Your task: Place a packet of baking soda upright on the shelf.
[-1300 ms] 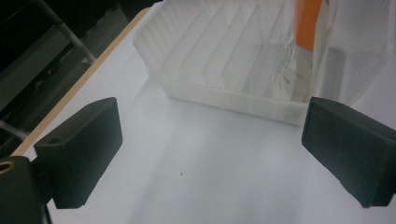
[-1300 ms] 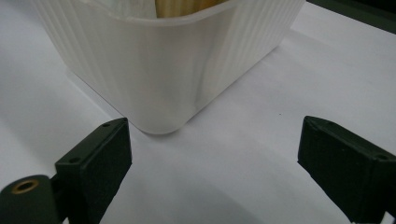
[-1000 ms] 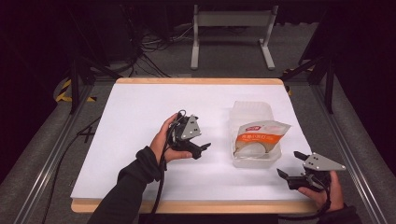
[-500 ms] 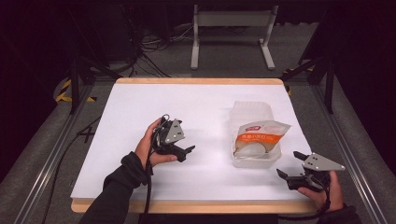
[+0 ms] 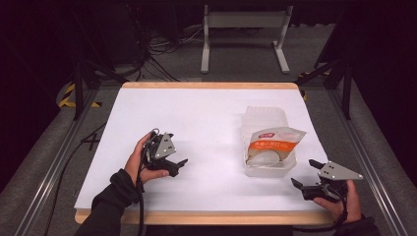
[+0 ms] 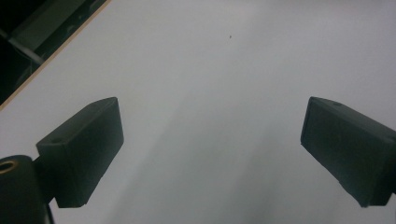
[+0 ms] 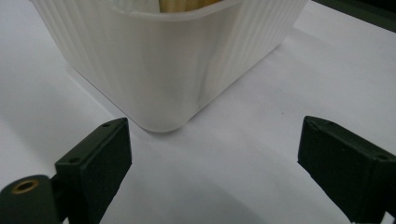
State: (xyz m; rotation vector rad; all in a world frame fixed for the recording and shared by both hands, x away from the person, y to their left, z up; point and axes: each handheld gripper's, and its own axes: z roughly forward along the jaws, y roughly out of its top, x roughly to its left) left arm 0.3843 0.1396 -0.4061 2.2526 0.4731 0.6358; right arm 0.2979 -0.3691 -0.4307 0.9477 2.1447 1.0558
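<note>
— Where was the L hand?
— I had the left gripper (image 5: 178, 164) low over the white table (image 5: 196, 118), left-centre, jaws wide, nothing betw. them.
— And R?
— Right gripper (image 5: 305, 173) by the near edge, jaws wide too, aimed at the ribbed plastic tub (image 5: 266, 142) w/ the orange pouch (image 5: 270, 143) inside.

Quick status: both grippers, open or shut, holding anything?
Left gripper: open, holding nothing, over the bare white table.
Right gripper: open, holding nothing, facing the ribbed translucent white plastic container.
</note>
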